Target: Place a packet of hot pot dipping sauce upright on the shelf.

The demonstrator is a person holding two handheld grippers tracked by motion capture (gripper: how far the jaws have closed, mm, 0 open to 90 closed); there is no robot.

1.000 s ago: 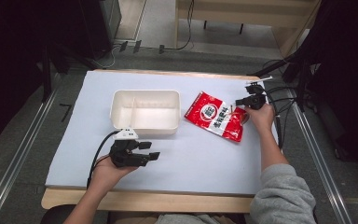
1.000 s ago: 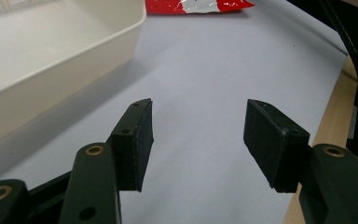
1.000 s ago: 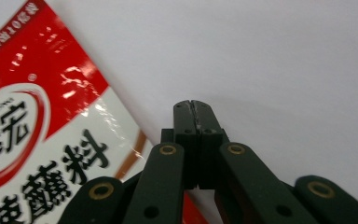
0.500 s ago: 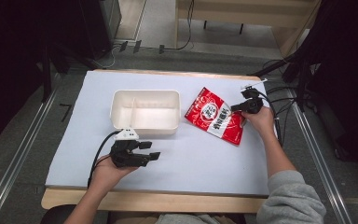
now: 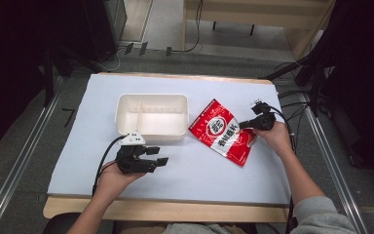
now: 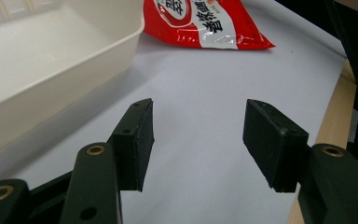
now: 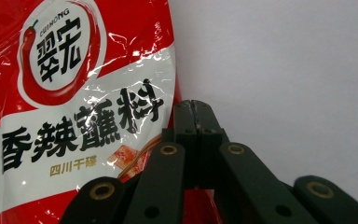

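A red and white sauce packet lies flat on the white table cover, right of a white divided tray. My right gripper sits at the packet's right edge with its jaws shut together. In the right gripper view the closed tips lie against the packet at its border, with nothing visibly between them. My left gripper rests open on the table in front of the tray, pointing right. In the left gripper view its jaws hold nothing, with the tray to their left and the packet ahead.
The white cover spans most of the wooden table, whose front edge runs near the person. Cables trail off the table's right side. Bare cover lies between the two grippers and left of the tray.
The right hand has come nearer to the person along the packet's right side, from the far corner to its middle. The left hand has stayed where it was.
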